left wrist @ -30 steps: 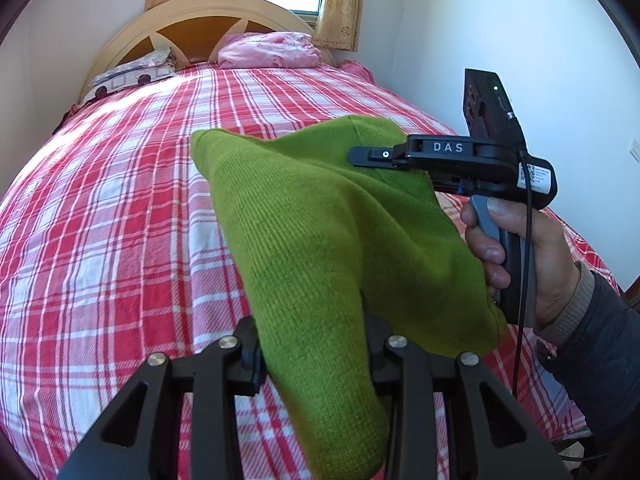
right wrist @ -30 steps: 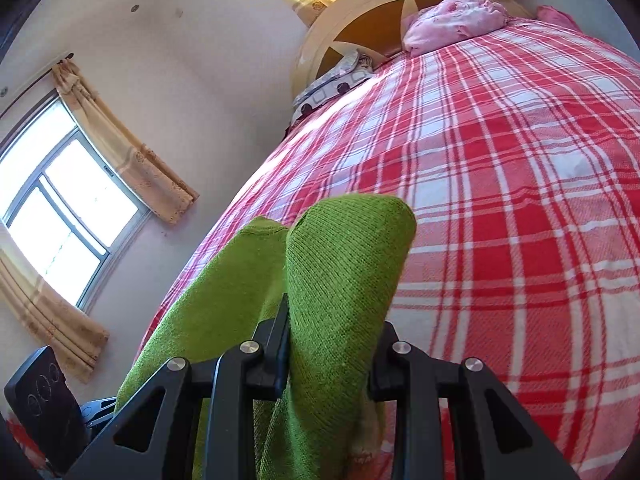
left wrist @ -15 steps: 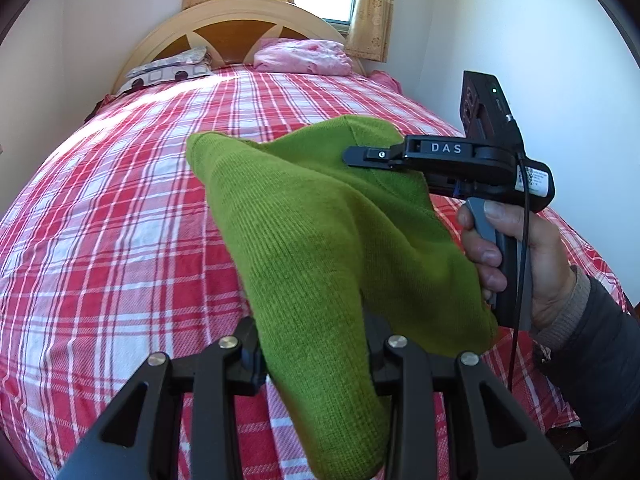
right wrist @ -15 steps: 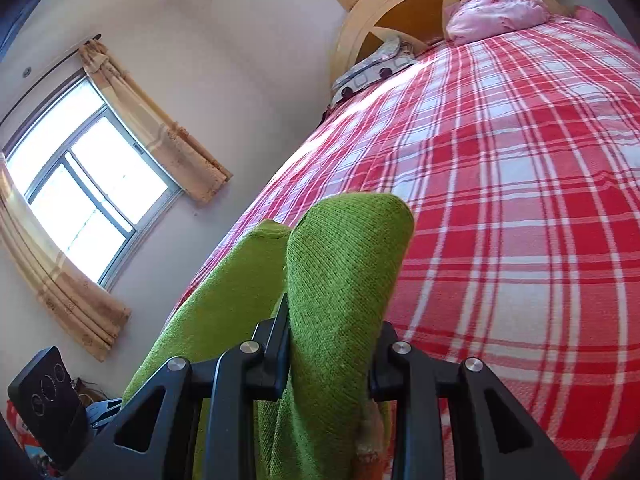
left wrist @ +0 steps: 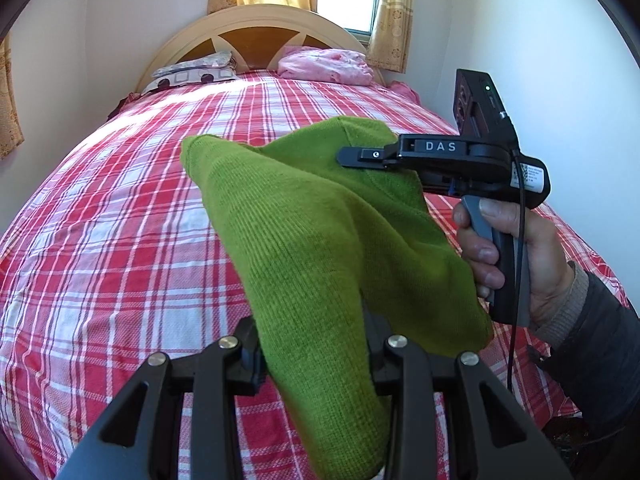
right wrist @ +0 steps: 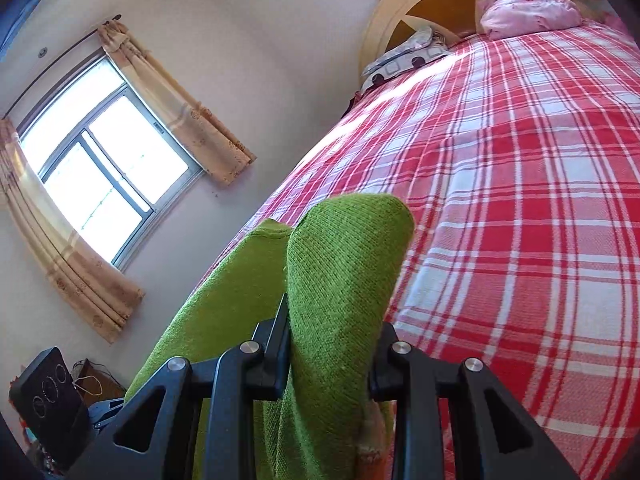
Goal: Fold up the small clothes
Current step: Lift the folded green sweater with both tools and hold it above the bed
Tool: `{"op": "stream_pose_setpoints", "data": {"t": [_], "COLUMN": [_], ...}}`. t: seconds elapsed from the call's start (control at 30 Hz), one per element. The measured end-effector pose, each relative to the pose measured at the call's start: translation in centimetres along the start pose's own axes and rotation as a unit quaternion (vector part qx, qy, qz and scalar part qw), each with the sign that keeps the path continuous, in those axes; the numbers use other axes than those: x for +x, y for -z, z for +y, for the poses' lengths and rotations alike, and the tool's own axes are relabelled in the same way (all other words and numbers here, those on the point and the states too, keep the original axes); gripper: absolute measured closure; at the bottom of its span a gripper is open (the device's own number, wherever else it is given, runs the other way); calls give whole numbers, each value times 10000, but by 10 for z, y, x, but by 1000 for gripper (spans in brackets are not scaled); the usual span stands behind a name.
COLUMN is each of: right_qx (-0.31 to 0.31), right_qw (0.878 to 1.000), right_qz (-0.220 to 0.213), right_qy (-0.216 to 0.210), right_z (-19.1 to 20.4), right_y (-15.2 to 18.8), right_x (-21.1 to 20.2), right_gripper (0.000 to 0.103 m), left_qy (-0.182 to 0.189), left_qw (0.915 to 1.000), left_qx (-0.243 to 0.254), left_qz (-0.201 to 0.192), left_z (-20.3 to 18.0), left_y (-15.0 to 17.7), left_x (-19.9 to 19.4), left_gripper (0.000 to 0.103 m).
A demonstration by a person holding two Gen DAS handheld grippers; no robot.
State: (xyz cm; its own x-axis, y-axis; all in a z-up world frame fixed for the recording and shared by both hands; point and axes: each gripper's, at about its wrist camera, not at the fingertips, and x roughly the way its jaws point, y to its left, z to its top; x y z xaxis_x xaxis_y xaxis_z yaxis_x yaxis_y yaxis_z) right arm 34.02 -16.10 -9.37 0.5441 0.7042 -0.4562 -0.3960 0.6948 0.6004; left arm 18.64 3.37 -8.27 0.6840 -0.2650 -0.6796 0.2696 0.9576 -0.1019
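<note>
The left gripper is clamped on a green ribbed knit garment. The right gripper pinches its other end, above the red-and-white plaid bed.

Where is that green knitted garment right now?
The green knitted garment hangs in the air above the red checked bed, pinched by the left tongs near the camera and by the right tongs further right.

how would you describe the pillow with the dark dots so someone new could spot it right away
Start at the arched wooden headboard at the far end of the bed with the red plaid cover. Two soft things lie at its foot: the pillow is the flat one on the left. It is pale grey-white with dark dots and square outlines, unlike the rumpled pink bundle to its right.
</note>
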Motion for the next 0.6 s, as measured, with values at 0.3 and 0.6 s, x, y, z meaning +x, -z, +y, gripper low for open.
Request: {"op": "stream_pose_setpoints", "data": {"t": [0.3, 0.6], "right_qx": [-125, -165], "right_qw": [9996, 9986], "right_qz": [179, 421], "right_qy": [-152, -283], "right_z": [27, 49], "right_y": [0, 3], "right_x": [31, 66], "right_gripper": [74, 74], "left_qy": [-127, -238], "left_qw": [9998, 9992], "left_qx": [-161, -322], "left_qz": [-1, 5], "left_z": [29, 51], "left_y": [12, 24], "left_x": [-10, -20], "left_gripper": [67, 67]}}
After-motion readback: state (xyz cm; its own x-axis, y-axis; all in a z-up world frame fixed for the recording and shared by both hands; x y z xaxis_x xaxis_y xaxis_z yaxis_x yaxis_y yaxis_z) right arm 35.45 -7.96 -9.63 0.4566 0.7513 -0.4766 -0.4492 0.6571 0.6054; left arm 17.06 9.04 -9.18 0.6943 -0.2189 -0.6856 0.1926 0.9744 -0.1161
